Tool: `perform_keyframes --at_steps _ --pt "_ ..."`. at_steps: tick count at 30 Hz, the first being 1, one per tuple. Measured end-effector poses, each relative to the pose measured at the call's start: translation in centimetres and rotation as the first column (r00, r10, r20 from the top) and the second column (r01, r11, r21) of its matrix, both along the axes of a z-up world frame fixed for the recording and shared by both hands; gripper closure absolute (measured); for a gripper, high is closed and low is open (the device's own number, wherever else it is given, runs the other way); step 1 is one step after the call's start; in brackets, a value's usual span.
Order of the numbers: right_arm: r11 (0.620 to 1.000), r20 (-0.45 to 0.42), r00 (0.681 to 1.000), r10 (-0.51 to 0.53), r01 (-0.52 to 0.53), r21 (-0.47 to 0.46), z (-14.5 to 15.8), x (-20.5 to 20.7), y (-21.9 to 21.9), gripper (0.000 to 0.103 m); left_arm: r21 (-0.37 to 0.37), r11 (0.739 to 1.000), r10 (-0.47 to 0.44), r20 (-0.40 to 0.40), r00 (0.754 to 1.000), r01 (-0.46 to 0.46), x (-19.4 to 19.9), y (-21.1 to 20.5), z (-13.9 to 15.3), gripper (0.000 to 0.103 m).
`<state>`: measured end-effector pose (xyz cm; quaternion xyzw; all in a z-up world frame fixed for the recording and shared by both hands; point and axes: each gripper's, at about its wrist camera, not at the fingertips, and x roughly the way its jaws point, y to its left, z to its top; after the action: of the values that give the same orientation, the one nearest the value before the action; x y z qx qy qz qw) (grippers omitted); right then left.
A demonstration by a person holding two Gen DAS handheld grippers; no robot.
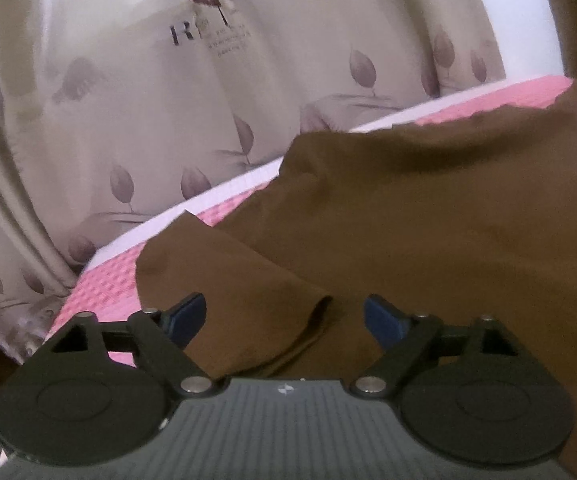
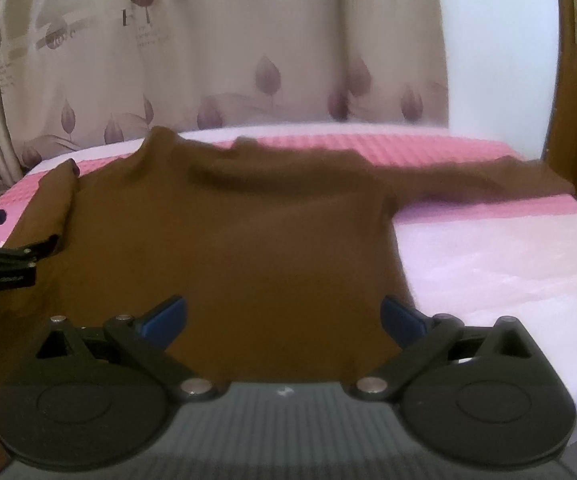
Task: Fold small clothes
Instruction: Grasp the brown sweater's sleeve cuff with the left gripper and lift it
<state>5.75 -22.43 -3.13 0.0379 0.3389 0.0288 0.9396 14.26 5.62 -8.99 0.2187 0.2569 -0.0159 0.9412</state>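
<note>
Blue fingers (image 1: 186,316) spread — perhaps knit brown top (image 2: 228,240).

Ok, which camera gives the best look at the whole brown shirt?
The right wrist view: the brown shirt lies spread on the bed, with its body and both sleeves visible. The left wrist view shows only part of it, mainly one folded-over sleeve between the open left gripper fingers.

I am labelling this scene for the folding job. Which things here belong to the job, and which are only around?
For the job:
- brown long-sleeved knit top
- left gripper, jaws open
- right gripper, jaws open

Only around:
- pink checked bed cover
- beige leaf-print curtain
</note>
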Motion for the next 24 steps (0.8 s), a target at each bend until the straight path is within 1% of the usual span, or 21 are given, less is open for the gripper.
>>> perform_keyframes --at_steps 1,2,3,4,5,6,7,8,10,13,15,18,21,23,24 --pt "1.000 -0.003 1.000 0.001 -0.001 0.000 0.0 0.1 0.0 0.000 0.009 1.000 -0.004 -0.015 1.000 0.004 0.5 0.0 -0.3 0.035" --pt "1.000 -0.006 1.000 0.002 -0.002 0.001 -0.1 0.3 0.0 0.000 0.019 1.000 -0.003 -0.034 0.999 0.004 0.9 -0.1 -0.7 0.044" --pt "1.000 -0.009 1.000 0.004 -0.004 0.005 -0.2 0.4 0.0 0.000 0.026 1.000 0.006 -0.065 0.998 -0.005 1.7 0.1 -1.2 0.058" --pt "1.000 -0.012 1.000 0.006 -0.006 0.009 -0.2 0.6 0.0 0.000 0.010 1.000 0.009 -0.093 0.996 -0.008 2.2 0.3 -1.5 0.062" --pt "1.000 -0.014 1.000 0.008 -0.008 0.014 -0.2 0.7 0.0 0.000 -0.011 1.000 0.006 -0.090 0.996 -0.007 2.3 0.5 -1.5 0.064" --pt "1.000 -0.016 1.000 0.010 -0.010 0.019 -0.2 0.7 0.0 0.000 -0.024 1.000 -0.004 -0.083 0.997 0.002 2.3 0.7 -1.5 0.069" --pt "1.000 -0.016 1.000 0.011 -0.011 0.023 -0.2 0.8 0.0 0.000 -0.024 1.000 -0.010 -0.090 0.996 0.008 2.4 0.7 -1.5 0.079" --pt "1.000 -0.015 1.000 0.013 -0.013 0.025 -0.2 0.9 0.0 0.000 -0.026 1.000 -0.010 -0.092 0.996 0.008 2.4 0.7 -1.5 0.084" --pt "0.999 -0.015 1.000 0.018 -0.018 0.026 -0.2 1.0 0.1 0.000 -0.031 0.999 0.007 -0.073 0.997 -0.009 2.2 0.9 -1.4 0.088" --pt "0.999 -0.012 1.000 0.022 -0.021 0.026 -0.2 1.2 0.1 0.000 -0.029 0.999 0.044 -0.025 0.999 -0.045 1.6 1.3 -0.5 0.090" --pt "1.000 -0.013 1.000 0.018 -0.017 0.026 -0.4 1.4 0.0 0.000 -0.057 0.996 0.075 -0.003 0.997 -0.075 1.2 2.3 0.8 0.090" --pt "1.000 -0.022 1.000 0.012 -0.012 0.028 -0.6 1.5 -0.2 0.000 -0.092 0.988 0.125 0.019 0.992 -0.123 1.7 4.1 3.2 0.091" --pt "0.999 -0.026 1.000 0.008 -0.007 0.032 -0.7 1.7 -0.5 0.000 -0.120 0.972 0.205 0.036 0.978 -0.200 2.4 7.1 6.0 0.091" --pt "1.000 -0.028 1.000 0.004 -0.003 0.029 -0.8 1.7 -0.7 0.000 -0.132 0.957 0.267 0.047 0.963 -0.259 3.2 9.6 7.9 0.092" --pt "1.000 -0.029 1.000 0.002 -0.001 0.027 -0.8 1.8 -0.7 0.000 -0.129 0.947 0.305 0.061 0.951 -0.295 3.7 11.2 9.1 0.092"
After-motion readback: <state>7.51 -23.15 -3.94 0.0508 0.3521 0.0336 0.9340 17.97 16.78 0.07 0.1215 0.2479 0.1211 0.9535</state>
